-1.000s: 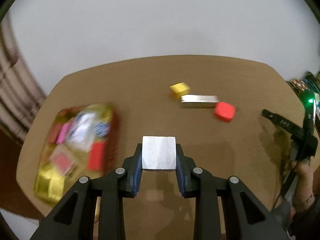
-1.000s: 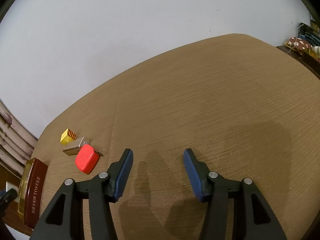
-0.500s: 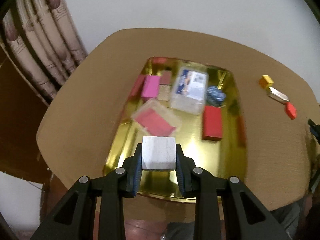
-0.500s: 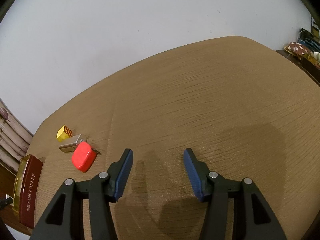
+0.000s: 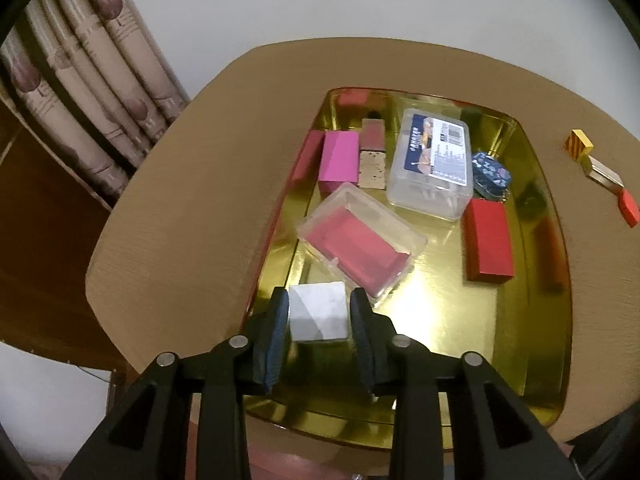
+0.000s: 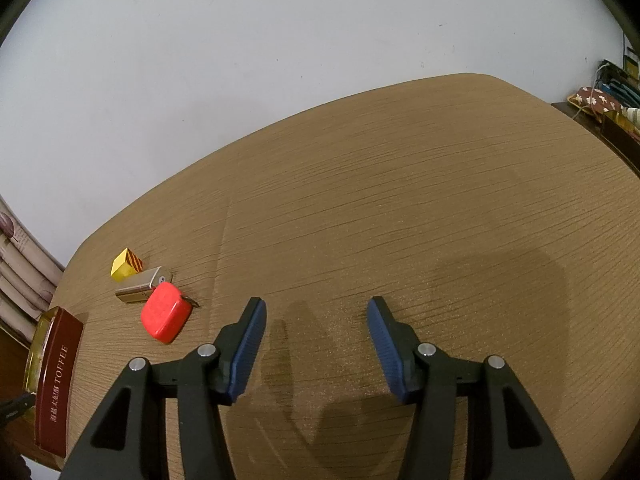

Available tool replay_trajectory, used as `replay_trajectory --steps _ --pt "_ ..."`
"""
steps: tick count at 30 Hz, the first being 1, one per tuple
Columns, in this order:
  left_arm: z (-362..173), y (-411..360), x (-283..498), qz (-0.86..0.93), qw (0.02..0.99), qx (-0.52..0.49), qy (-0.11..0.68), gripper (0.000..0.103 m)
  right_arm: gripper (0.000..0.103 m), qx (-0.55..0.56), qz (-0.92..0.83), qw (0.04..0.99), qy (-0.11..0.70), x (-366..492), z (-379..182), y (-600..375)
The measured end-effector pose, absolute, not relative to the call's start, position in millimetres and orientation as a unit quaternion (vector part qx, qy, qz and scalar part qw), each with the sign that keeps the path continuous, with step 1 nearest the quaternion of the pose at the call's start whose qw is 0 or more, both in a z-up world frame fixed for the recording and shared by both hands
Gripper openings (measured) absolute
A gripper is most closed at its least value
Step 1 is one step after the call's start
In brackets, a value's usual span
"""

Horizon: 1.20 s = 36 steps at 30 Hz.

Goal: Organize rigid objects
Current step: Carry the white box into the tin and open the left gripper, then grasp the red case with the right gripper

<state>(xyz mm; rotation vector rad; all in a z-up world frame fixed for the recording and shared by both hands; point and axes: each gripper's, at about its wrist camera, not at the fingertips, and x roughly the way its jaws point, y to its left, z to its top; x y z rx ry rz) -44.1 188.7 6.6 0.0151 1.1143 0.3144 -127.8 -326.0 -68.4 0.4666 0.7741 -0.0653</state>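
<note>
The gold tray already holds most items: two clear plastic boxes, a pink block, a red block and a blue patterned piece. The left tool is clamped on a grey metal cube held over the tray's near left corner, judged ready for placement. The right tool is spread wide and empty, while a yellow cube, silver bar and red piece remain on the counter.

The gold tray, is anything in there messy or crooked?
Yes. In the gold tray, the clear box with the pink insert lies slanted, unlike the straighter blocks behind it. Also, a yellow striped cube, a silver bar and a red piece sit outside on the table.
</note>
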Motion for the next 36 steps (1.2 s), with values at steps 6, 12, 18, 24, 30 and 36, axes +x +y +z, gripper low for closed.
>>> replay_trajectory --steps 6,12,18,24,30,36 --pt "30 178 -56 0.136 0.858 0.011 0.495 0.057 0.054 0.227 -0.031 0.899 0.373 -129 -68 -328" --pt "63 152 -92 0.127 0.884 -0.007 0.45 0.067 0.054 0.227 -0.031 0.899 0.373 -129 -68 -327" --pt "66 111 -152 0.123 0.898 -0.026 0.421 0.072 0.054 0.219 -0.034 0.9 0.376 -126 -68 -324" --pt "45 99 -190 0.135 0.894 -0.061 0.423 0.073 0.072 0.179 -0.021 0.903 0.39 -117 -68 -305" --pt "27 103 -198 0.139 0.887 -0.075 0.434 0.073 0.075 0.145 0.023 0.905 0.4 -113 -66 -293" --pt "17 102 -196 0.134 0.884 -0.071 0.443 0.073 0.075 0.007 0.116 0.914 0.389 -106 -38 -237"
